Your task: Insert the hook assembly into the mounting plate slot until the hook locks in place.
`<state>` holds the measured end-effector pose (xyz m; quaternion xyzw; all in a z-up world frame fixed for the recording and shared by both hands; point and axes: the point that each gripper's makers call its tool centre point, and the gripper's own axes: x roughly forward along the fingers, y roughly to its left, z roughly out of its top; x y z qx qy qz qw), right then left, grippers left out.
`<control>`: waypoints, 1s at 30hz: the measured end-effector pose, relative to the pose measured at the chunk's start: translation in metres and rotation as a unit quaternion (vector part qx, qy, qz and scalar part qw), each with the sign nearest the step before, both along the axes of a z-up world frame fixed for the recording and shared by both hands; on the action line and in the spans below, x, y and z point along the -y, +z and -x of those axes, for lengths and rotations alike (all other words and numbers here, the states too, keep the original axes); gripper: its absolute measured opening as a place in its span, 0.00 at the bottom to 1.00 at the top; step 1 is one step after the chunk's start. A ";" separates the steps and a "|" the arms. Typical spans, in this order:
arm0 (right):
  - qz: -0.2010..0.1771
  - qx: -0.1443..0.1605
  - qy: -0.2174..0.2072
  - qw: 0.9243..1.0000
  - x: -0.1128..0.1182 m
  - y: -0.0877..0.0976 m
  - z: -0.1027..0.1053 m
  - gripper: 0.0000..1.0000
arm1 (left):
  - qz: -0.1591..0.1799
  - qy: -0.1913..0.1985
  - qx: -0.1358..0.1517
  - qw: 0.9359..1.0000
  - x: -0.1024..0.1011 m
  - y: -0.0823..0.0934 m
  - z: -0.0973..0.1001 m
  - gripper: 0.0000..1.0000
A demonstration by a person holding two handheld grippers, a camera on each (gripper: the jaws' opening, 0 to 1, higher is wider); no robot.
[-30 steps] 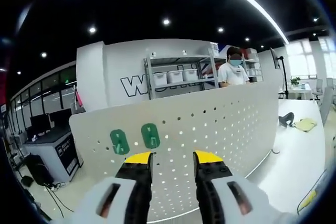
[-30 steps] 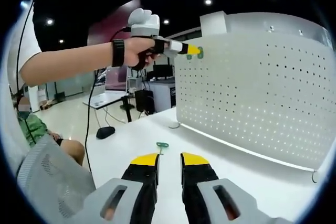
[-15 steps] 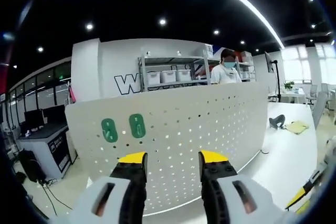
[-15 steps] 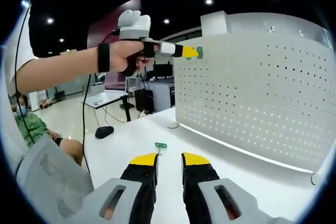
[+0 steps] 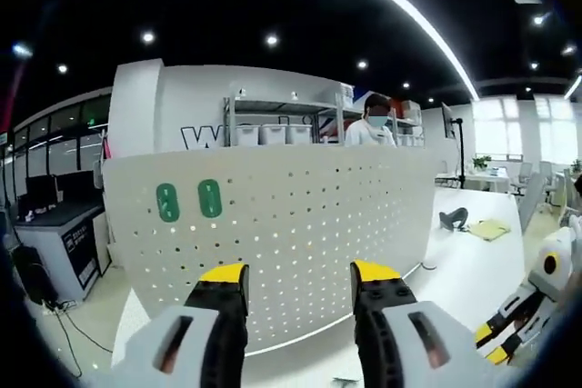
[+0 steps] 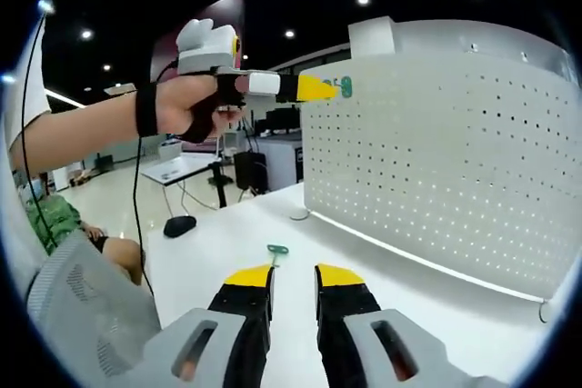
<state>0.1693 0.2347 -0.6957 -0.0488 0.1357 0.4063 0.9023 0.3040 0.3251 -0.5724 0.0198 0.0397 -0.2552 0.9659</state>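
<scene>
Green plastic hooks (image 5: 188, 200), two seated in white perforated mounting plate (image 5: 300, 215); third hook (image 6: 277, 250) on counter (image 6: 227, 243); both grippers' fingers parted, holding nothing

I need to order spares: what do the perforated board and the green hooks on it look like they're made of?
The perforated board looks like painted sheet metal: matte white, thin, with even punched holes. It could be plastic. The green hooks look like moulded plastic: uniform colour, rounded edges, slight sheen.
</scene>
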 end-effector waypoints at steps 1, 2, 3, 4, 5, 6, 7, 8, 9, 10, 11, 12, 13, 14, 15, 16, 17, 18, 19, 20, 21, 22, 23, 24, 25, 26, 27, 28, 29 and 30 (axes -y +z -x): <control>0.001 0.001 0.001 1.000 0.000 -0.001 -0.001 0.17 | -0.002 0.000 -0.002 1.000 0.000 -0.003 0.003 0.47; 0.002 -0.001 0.002 1.000 0.000 -0.001 -0.001 0.17 | -0.003 0.001 -0.002 1.000 0.000 -0.005 0.006 0.47; 0.003 -0.002 0.002 1.000 0.000 -0.002 -0.002 0.17 | 0.002 -0.004 -0.004 1.000 0.001 -0.008 0.009 0.48; 0.004 -0.001 0.002 1.000 0.000 -0.001 -0.002 0.17 | 0.006 -0.007 -0.007 1.000 0.002 -0.010 0.011 0.48; 0.006 -0.001 0.003 1.000 0.000 -0.001 -0.003 0.17 | 0.005 -0.006 -0.009 1.000 0.002 -0.012 0.013 0.48; 0.007 -0.001 0.004 1.000 0.000 -0.001 -0.004 0.17 | 0.003 -0.007 -0.010 1.000 0.002 -0.015 0.016 0.49; 0.009 -0.002 0.004 1.000 0.000 -0.002 -0.005 0.17 | 0.001 -0.010 -0.015 1.000 0.003 -0.019 0.019 0.50; 0.013 -0.004 0.004 1.000 0.000 -0.003 -0.006 0.17 | 0.004 -0.011 -0.017 1.000 0.003 -0.021 0.022 0.51; 0.017 -0.005 0.006 1.000 0.000 -0.004 -0.007 0.17 | 0.011 -0.013 -0.016 1.000 0.004 -0.022 0.025 0.52; 0.018 -0.003 0.005 1.000 0.000 -0.004 -0.007 0.17 | 0.013 -0.022 -0.014 1.000 0.006 -0.024 0.030 0.52; 0.019 -0.003 0.006 1.000 0.000 -0.004 -0.009 0.17 | 0.014 -0.022 -0.016 1.000 0.007 -0.026 0.032 0.53; 0.019 -0.005 0.006 1.000 0.000 -0.004 -0.010 0.17 | 0.008 -0.023 -0.021 0.999 0.007 -0.030 0.036 0.53; 0.019 -0.005 0.007 1.000 0.000 -0.004 -0.010 0.18 | 0.005 -0.025 -0.023 0.999 0.007 -0.032 0.038 0.53; 0.021 -0.005 0.007 1.000 0.001 -0.005 -0.011 0.18 | 0.005 -0.026 -0.024 0.999 0.008 -0.035 0.041 0.54; 0.024 -0.007 0.009 1.000 0.001 -0.006 -0.012 0.18 | 0.007 -0.028 -0.025 0.999 0.007 -0.036 0.043 0.54; 0.028 -0.009 0.011 1.000 0.000 -0.008 -0.012 0.18 | 0.010 -0.030 -0.025 0.999 0.008 -0.038 0.046 0.55; 0.029 -0.009 0.012 0.999 0.000 -0.008 -0.013 0.18 | 0.009 -0.031 -0.026 0.999 0.008 -0.039 0.048 0.55; 0.030 -0.009 0.013 0.999 0.000 -0.009 -0.014 0.18 | 0.006 -0.032 -0.028 0.999 0.008 -0.040 0.050 0.56; 0.031 -0.010 0.014 0.999 0.000 -0.009 -0.014 0.18 | 0.007 -0.036 -0.030 0.999 0.009 -0.042 0.053 0.57; 0.032 -0.010 0.014 0.999 0.000 -0.010 -0.015 0.18 | 0.007 -0.040 -0.030 0.999 0.010 -0.044 0.055 0.58; 0.033 -0.011 0.015 0.999 0.000 -0.010 -0.016 0.18 | 0.004 -0.047 -0.028 0.998 0.011 -0.046 0.059 0.60; 0.039 -0.012 0.017 0.999 -0.001 -0.012 -0.016 0.18 | 0.006 -0.048 -0.031 0.998 0.011 -0.049 0.062 0.61; 0.042 -0.012 0.018 0.999 -0.001 -0.013 -0.017 0.19 | 0.000 -0.051 -0.034 0.998 0.012 -0.052 0.066 0.61; 0.044 -0.013 0.020 0.999 -0.001 -0.013 -0.018 0.19 | -0.004 -0.052 -0.035 0.998 0.012 -0.055 0.068 0.62; 0.046 -0.014 0.021 0.999 -0.001 -0.014 -0.019 0.19 | -0.001 -0.054 -0.038 0.998 0.012 -0.057 0.072 0.62; 0.048 -0.014 0.023 0.998 -0.001 -0.015 -0.020 0.19 | 0.000 -0.055 -0.039 0.998 0.012 -0.058 0.073 0.63; 0.050 -0.014 0.023 0.998 -0.001 -0.016 -0.021 0.19 | 0.002 -0.061 -0.040 0.997 0.013 -0.060 0.077 0.64; 0.052 -0.016 0.022 0.998 -0.001 -0.017 -0.023 0.20 | 0.001 -0.062 -0.042 0.997 0.014 -0.062 0.080 0.65; 0.055 -0.019 0.022 0.998 -0.001 -0.018 -0.024 0.20 | -0.001 -0.060 -0.045 0.997 0.013 -0.066 0.082 0.64; 0.056 -0.019 0.024 0.998 -0.002 -0.019 -0.025 0.20 | 0.001 -0.061 -0.046 0.997 0.013 -0.068 0.084 0.65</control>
